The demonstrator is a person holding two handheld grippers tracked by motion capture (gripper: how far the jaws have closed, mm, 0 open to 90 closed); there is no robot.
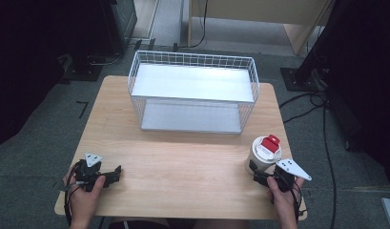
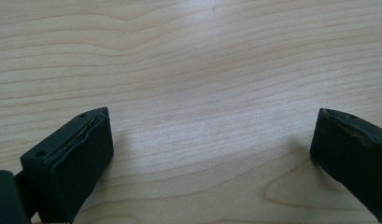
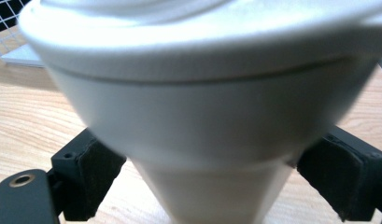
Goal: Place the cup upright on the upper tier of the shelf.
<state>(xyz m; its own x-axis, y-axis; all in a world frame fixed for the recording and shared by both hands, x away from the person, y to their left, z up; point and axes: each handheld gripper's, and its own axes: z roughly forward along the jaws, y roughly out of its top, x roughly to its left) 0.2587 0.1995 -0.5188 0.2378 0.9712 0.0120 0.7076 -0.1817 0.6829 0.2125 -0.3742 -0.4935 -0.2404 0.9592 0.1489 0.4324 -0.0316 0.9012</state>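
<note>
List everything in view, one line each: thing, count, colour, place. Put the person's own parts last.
Table: one, light wood, centre of the high view.
Wire basket: one, white, two-tier, far middle of the table.
Container: one, white with a red and white piece on its lid, near right of the table, between the right gripper's jaws.
Cables: several, black, on the grey floor at right.
Left gripper: one, black, jaws apart over bare wood, near left.
Right gripper: one, black, jaws either side of the container.
Hands: two, at the near edge.

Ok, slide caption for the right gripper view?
White container fills the gap between the right gripper's jaws above a wooden table.
</note>
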